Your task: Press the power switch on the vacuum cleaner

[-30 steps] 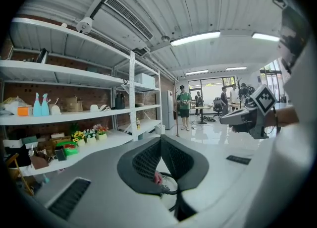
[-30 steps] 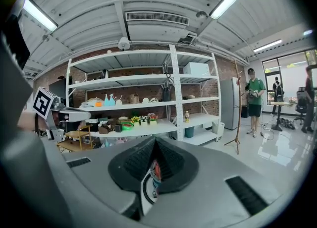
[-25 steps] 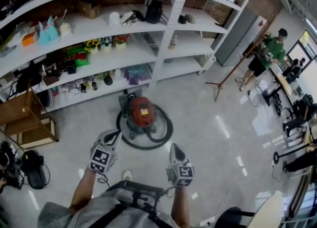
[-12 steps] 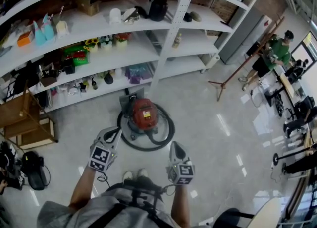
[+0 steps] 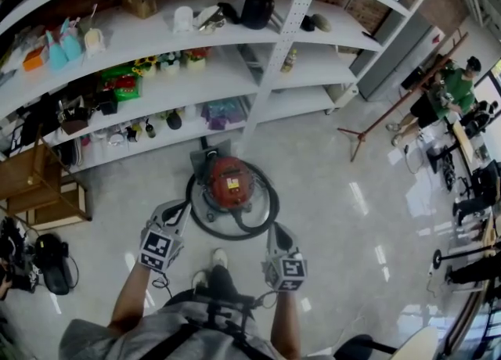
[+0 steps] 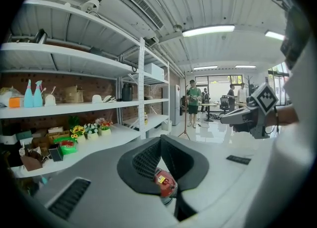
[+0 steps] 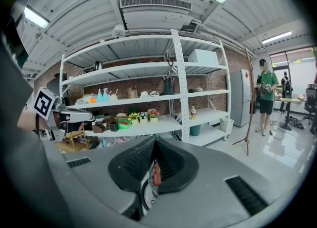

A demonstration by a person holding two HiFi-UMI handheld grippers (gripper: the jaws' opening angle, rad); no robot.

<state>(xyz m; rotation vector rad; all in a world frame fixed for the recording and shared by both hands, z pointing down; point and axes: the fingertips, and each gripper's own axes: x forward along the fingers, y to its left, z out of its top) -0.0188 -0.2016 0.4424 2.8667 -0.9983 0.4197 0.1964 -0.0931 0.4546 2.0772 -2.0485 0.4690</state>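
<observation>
**Left gripper** [image 5: 178,211]: jaws closed tip to tip with nothing between them. In its own view the ribbed pads [image 6: 146,161] meet at the far end. It is held in the air just short of the vacuum cleaner [image 5: 228,181], whose red body shows through the gap below the joined tips.

**Right gripper** [image 5: 279,231]: jaws likewise drawn together and empty. The pads [image 7: 138,160] leave only a narrow slit, in which a sliver of the red body appears. It is level with the left gripper and well apart from it. Each forearm reaches forward from the bottom of the head view.

**Vacuum cleaner**: a red canister standing on the pale glossy floor [image 5: 329,194], directly ahead of and between the two grippers, touched by neither. A black hose [image 5: 266,214] lies coiled in a ring around its base. The power switch is too small to make out.

**Surroundings**: one shoe [image 5: 220,258] of the person is set just behind the hose ring. Beyond the cleaner stands white shelving [image 5: 270,61] loaded with small articles. A wooden stand [image 5: 376,124] and a bystander in green [image 5: 450,88] occupy the far right.
</observation>
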